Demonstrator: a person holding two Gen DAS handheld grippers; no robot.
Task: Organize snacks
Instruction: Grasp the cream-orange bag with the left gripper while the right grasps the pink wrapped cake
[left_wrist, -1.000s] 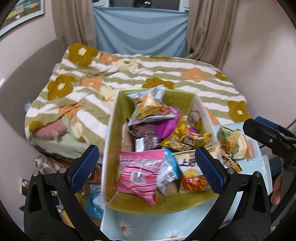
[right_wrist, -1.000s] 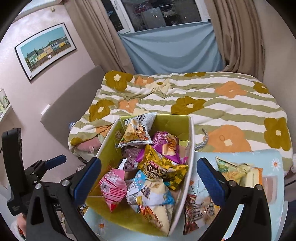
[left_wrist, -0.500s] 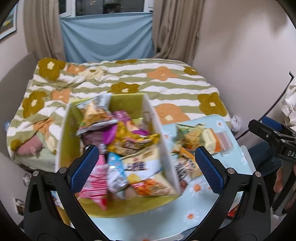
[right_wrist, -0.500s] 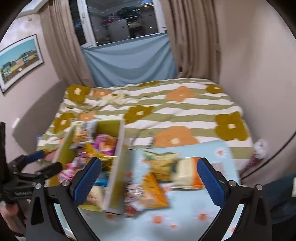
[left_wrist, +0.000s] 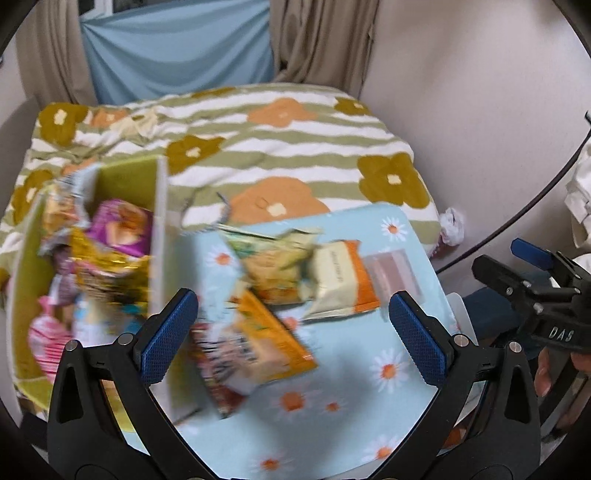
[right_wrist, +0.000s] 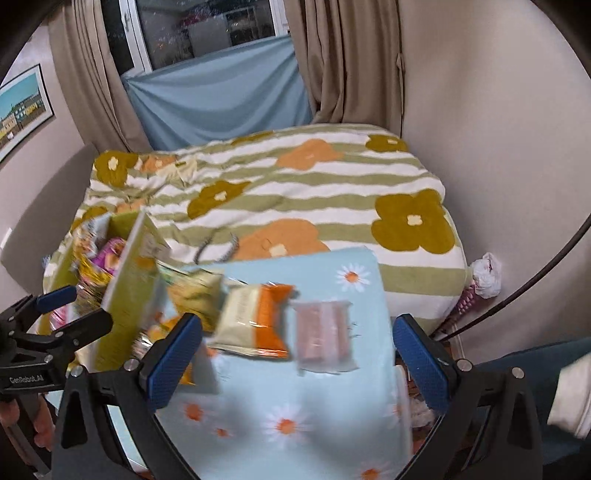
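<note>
At the left edge of the daisy-print tabletop (left_wrist: 388, 369) stands a green-lined box (left_wrist: 157, 236), crammed with snack bags — a purple packet (left_wrist: 122, 229) and a gold one (left_wrist: 107, 273) near its top, a pink-striped packet (left_wrist: 46, 339) lower down. Just right of the box's wall, loose on the tabletop, lie a yellow-green bag (left_wrist: 273, 266), an orange-and-cream packet (right_wrist: 255, 319) and a pale pink packet (right_wrist: 323, 334). The left gripper (left_wrist: 291, 338) and the right gripper (right_wrist: 297, 360) both hang spread wide, holding nothing, above the tabletop.
</note>
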